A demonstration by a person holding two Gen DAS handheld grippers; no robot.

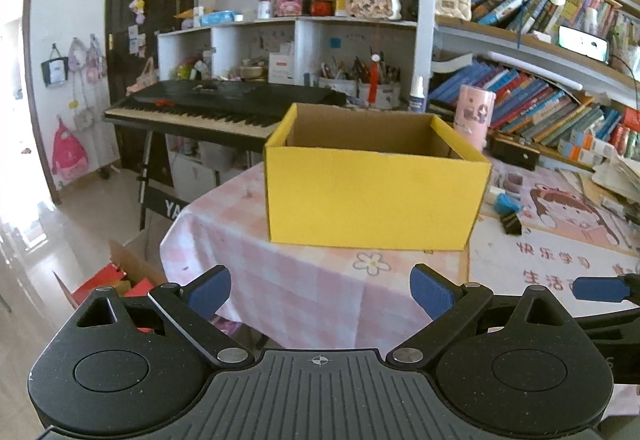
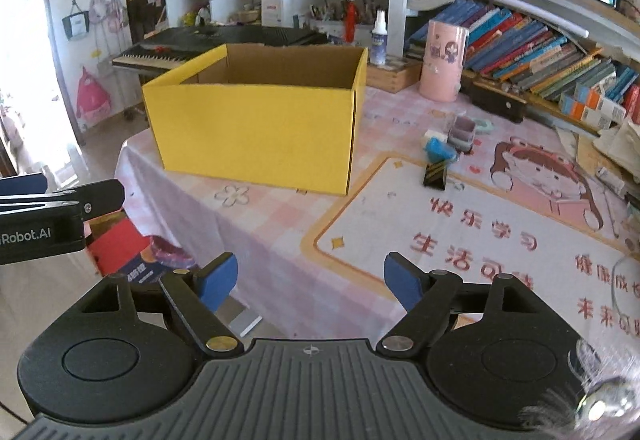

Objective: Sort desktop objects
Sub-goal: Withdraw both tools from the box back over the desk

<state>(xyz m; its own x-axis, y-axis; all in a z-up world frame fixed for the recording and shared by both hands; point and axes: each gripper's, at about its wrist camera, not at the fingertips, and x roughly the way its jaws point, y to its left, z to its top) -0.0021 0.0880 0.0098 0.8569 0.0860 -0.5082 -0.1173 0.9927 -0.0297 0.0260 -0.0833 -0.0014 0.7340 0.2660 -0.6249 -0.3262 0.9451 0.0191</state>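
Yellow box (image 2: 256,128); pink-white checked tablecloth (image 2: 260,236); blue fingers (image 2: 218,282).

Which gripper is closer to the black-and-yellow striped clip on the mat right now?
Right, probably. The right gripper hangs open over the mat's near-left corner, the clip ahead to its right. The left gripper sits further left, facing the yellow box.

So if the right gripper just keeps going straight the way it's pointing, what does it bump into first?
Probably the pink checked tablecloth, near its edge just ahead of the open right gripper. The yellow box stands further back, likely above that line, though depth is hard to judge.
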